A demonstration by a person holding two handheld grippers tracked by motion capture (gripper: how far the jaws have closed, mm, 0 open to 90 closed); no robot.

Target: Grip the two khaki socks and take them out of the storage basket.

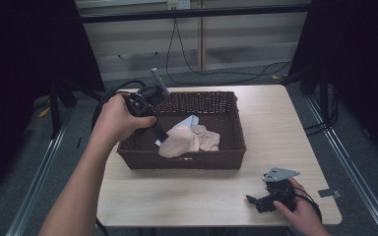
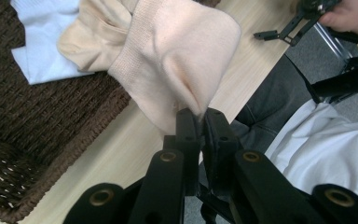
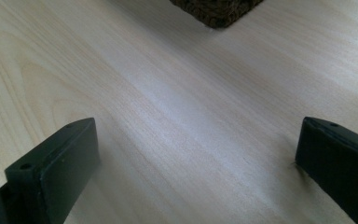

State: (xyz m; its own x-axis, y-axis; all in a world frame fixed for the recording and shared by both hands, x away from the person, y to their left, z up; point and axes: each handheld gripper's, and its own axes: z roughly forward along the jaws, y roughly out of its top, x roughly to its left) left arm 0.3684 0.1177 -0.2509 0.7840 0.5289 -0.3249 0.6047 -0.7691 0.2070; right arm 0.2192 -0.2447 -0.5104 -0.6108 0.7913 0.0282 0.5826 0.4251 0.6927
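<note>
A dark brown wicker basket (image 1: 229,158) stands on the light wooden table. Inside it lie a peach sock (image 1: 186,141) and a pale blue-white cloth (image 1: 184,124). My left gripper (image 1: 161,136) reaches down into the basket from the left and is shut on the peach sock (image 2: 177,60), whose ribbed cuff hangs lifted over the basket's front rim (image 2: 88,130). The pale blue cloth (image 2: 42,42) lies behind it on the basket floor. My right gripper (image 1: 254,200) rests low at the table's front right, held by a hand, its jaws wide open over bare wood (image 3: 191,116).
The basket's near corner (image 3: 216,11) shows at the top of the right gripper view. The person's lap and white shirt (image 2: 326,144) lie below the table edge. Cables hang behind the table (image 1: 187,59). Metal rails run along both sides of the floor.
</note>
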